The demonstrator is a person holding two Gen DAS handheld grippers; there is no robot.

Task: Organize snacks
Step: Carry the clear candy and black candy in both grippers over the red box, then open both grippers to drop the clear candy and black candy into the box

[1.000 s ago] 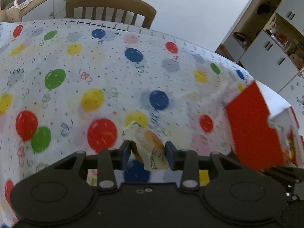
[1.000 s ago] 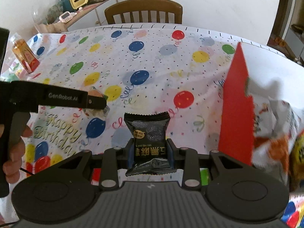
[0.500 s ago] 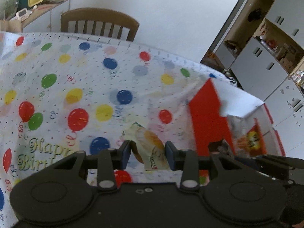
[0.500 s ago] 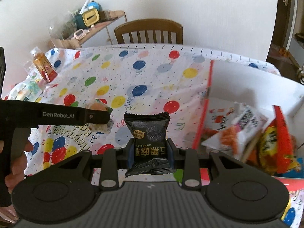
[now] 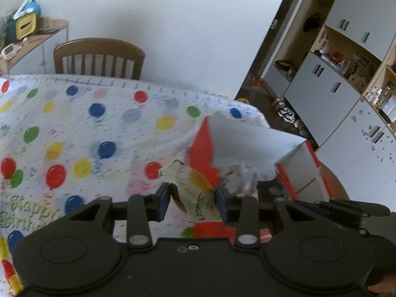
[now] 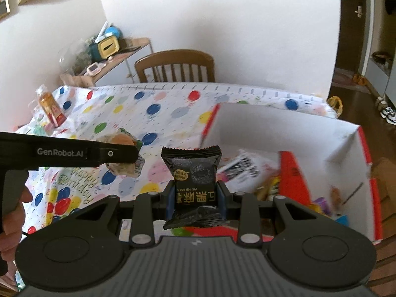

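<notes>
Above the balloon-print tablecloth point(image 6: 158, 104), you have a snack pinched in each gripper. Your right gripper point(image 6: 195, 198) is clamped on a black snack packet point(image 6: 194, 178) with gold lettering; the packet stands upright between the blue pads, its crimped top edge uppermost and its bottom crumpled below the jaws. Your left gripper point(image 5: 193, 199) grips a pale wrapped pastry point(image 5: 195, 188) with an orange-brown patch showing through the wrapper, tilted a little to one side. From the right wrist view, that left gripper reaches in from the left edge, your hand point(image 6: 12, 212) around its handle, and the pastry hangs over the "Happy Birthday" lettering on the cloth. Just beside both grippers, to the right, sits an open red-and-white cardboard box point(image 6: 272, 123) with its flaps raised; several snack bags point(image 6: 247, 170) lie jumbled inside, blurred. Both held snacks are outside the box, near its left wall. A bottled drink point(image 6: 50, 106) stands at the far left of the table, and a wooden chair point(image 6: 175, 66) is tucked in at the far side.
</notes>
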